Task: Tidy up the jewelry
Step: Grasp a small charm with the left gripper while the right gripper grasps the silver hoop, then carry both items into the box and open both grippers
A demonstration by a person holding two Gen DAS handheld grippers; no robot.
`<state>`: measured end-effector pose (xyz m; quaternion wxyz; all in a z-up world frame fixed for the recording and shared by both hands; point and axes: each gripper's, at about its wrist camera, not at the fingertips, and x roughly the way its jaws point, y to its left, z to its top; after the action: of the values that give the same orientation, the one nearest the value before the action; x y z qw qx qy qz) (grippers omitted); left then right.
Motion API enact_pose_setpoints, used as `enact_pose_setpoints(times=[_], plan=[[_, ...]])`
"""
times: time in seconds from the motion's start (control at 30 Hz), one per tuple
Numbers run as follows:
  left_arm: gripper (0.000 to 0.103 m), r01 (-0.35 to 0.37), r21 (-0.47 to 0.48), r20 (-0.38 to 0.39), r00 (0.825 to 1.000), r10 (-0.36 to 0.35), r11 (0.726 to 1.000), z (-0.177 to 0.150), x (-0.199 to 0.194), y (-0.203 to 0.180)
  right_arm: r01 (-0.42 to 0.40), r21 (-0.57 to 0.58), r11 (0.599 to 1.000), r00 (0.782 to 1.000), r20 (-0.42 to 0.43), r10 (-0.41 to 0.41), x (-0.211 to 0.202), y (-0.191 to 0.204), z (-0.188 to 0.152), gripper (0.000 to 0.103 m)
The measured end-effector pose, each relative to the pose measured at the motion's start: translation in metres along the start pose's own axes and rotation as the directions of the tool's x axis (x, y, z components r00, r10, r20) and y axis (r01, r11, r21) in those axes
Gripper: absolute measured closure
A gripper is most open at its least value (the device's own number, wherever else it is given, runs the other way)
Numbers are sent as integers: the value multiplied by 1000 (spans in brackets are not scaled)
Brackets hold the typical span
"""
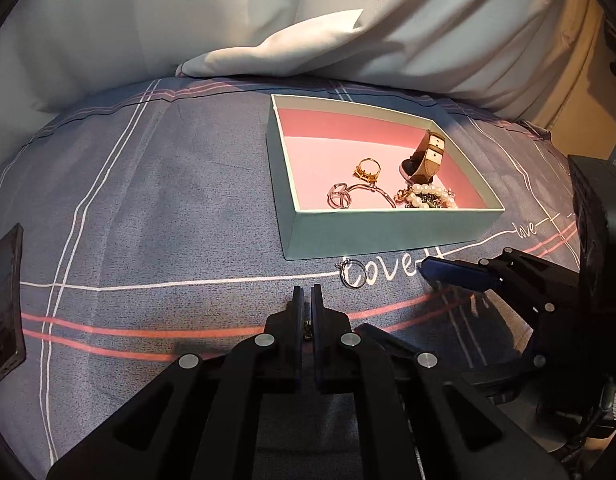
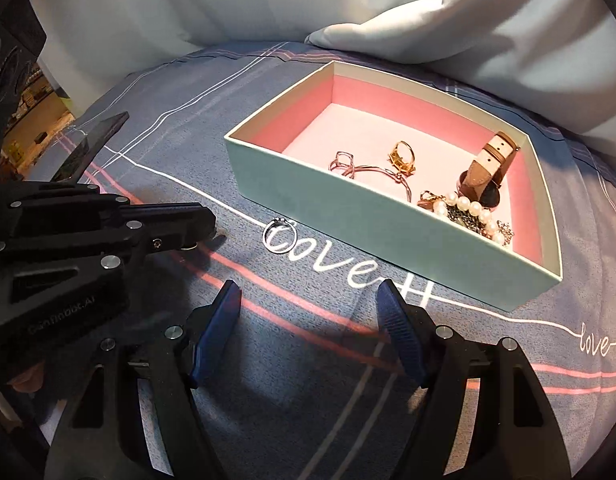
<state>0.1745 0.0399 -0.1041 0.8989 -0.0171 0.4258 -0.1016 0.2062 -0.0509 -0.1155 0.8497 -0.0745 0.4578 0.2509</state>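
1. Right gripper (image 2: 308,332), blue-padded jaws spread wide, nothing between them, above grey-blue plaid bedsheet (image 2: 187,168)
2. Thin silver ring (image 2: 279,235) lies on sheet, just beside mint cardboard box (image 2: 348,216)
3. Left gripper (image 2: 205,222) closed, near ring, not touching

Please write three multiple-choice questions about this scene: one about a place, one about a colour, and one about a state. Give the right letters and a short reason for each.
1. Where does the silver ring lie?
A. Inside the box
B. On the bedspread, in front of the box
C. On the pillow

2. What colour is the inside of the box?
A. Pink
B. Black
C. Yellow

3. How stand the jaws of the right claw?
A. Shut on the ring
B. Shut on the watch
C. Open, with nothing between them

Answers:
1 B: the ring rests on the printed word on the bedspread, outside the box wall.
2 A: floor and inner walls are pink.
3 C: only cloth shows between the spread blue pads.
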Motion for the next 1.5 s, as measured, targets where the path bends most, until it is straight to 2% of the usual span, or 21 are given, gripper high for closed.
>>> enact_pose_setpoints(times=[0.07, 0.13, 0.17, 0.2, 0.23, 0.43, 0.6, 0.83, 1.0, 1.17, 1.5], plan=[[99, -6, -4, 9, 1000, 6, 1000, 3, -5, 1, -14, 11, 1000, 1000, -8, 14, 6, 4, 6, 33], [99, -8, -5, 14, 1000, 8, 1000, 5, -8, 1, -21, 20, 1000, 1000, -6, 22, 10, 8, 10, 42], [99, -3, -3, 15, 1000, 3, 1000, 5, -9, 0, -18, 22, 1000, 1000, -4, 18, 11, 9, 13, 50], [99, -1, -1, 16, 1000, 1, 1000, 6, -10, -1, -24, 28, 999, 1000, -1, 24, 11, 9, 14, 70], [99, -2, 1, 16, 1000, 2, 1000, 6, -11, -2, -34, 36, 999, 999, 3, 34, 9, 8, 15, 83], [99, 20, 15, 19, 1000, -20, 1000, 8, -13, -10, -26, 34, 999, 999, 38, 25, -11, 4, 5, 84], [99, 42, 37, 35, 998, -43, 998, 21, -15, -25, 15, 36, 999, 996, 90, -18, -41, -8, 6, 84], [99, 52, 71, 111, 992, -59, 996, 67, -26, -45, 92, 44, 995, 975, 197, -99, -86, -39, 38, 84], [99, 50, 69, 153, 986, -60, 996, 98, -31, -49, 132, 51, 990, 961, 239, -140, -102, -55, 59, 84], [99, 52, 47, 157, 986, -59, 998, 119, -26, -49, 143, 63, 988, 957, 244, -154, -102, -63, 72, 84], [99, 30, 29, 101, 994, -33, 999, 124, 3, -48, 136, 84, 987, 968, 200, -151, -79, -73, 71, 83]])
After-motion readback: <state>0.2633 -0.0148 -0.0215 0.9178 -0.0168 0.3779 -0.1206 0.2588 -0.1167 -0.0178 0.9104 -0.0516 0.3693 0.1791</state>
